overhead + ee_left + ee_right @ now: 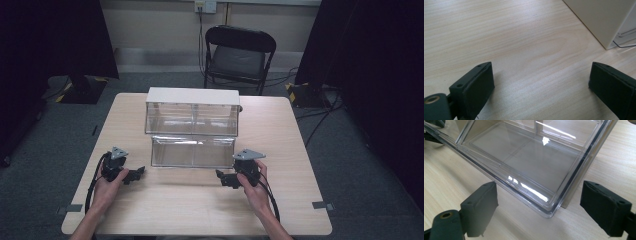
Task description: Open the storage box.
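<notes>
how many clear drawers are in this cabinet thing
2: the upper drawer shut inside the white cabinet, the lower drawer pulled out toward the grippers. Any behind can't be seen.

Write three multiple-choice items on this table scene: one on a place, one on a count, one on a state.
1. Where does the clear plastic drawer tray lie?
A. On the folding chair
B. On the light wooden table, in front of the white-topped clear drawer cabinet
C. On top of the cabinet

2. How many black folding chairs stand beyond the table?
A. One
B. Two
C. Three

3. What state are the left tongs and right tongs in?
A. Both shut on the tray
B. One shut, one open
C. Both open, holding nothing

Key: 1 B, since the high view shows the tray on the tabletop just in front of the cabinet. 2 A, since a single chair stands behind the table. 3 C, since each gripper view shows its jaws wide apart with bare space between them.
</notes>
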`<state>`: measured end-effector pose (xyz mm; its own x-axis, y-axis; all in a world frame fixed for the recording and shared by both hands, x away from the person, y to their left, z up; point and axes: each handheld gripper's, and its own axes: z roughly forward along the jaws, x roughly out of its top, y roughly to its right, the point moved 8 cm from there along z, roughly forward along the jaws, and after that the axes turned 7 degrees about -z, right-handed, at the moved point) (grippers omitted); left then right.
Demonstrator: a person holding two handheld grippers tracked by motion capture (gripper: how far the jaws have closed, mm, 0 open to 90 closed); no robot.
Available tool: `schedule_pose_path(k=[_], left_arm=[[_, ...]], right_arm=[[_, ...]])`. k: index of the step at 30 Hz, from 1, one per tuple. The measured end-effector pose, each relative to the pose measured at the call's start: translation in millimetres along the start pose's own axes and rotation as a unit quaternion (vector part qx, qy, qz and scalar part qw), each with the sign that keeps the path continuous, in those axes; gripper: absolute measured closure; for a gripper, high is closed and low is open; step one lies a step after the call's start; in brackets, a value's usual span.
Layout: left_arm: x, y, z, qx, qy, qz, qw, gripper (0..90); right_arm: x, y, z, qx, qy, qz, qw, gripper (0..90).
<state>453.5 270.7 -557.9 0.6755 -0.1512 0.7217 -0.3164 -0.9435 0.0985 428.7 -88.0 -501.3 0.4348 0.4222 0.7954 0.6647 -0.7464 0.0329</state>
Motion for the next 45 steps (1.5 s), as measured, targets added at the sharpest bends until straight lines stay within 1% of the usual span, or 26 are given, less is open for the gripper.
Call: schedule_pose_path(k=[5, 10, 20, 28, 40, 45], left_arm=[[0.0, -0.2, -0.1, 0.0, -0.001, 0.001, 1.0, 5.6], [0.0, 0.0, 0.0, 0.0, 0.0, 0.0, 1.0, 5.6], [0.0, 0.0, 0.0, 0.0, 0.0, 0.0, 1.0, 5.6], [0.0, 0.0, 0.0, 0.0, 0.0, 0.0, 1.0, 5.6], [0.0, -0.1, 0.0, 0.0, 0.0, 0.0, 1.0, 5.6], [0.0, -0.3, -0.1, 0.0, -0.001, 0.001, 1.0, 5.6]], right_arm=[[0.4, 0.1, -0.9, 0.004, 0.002, 0.001, 1.0, 14.0], [1.1, -0.5, -2.2, 0.002, 0.002, 0.003, 1.0, 14.0], [3.3, -1.8, -5.6, 0.006, 0.006, 0.006, 0.9999, 13.9], [6.3, -2.9, -8.4, 0.012, 0.015, 0.003, 0.9998, 13.8], [7.7, -3.3, -10.1, 0.015, 0.017, 0.002, 0.9998, 13.8], [10.1, -3.8, -12.1, 0.014, 0.023, 0.001, 0.9996, 13.8]])
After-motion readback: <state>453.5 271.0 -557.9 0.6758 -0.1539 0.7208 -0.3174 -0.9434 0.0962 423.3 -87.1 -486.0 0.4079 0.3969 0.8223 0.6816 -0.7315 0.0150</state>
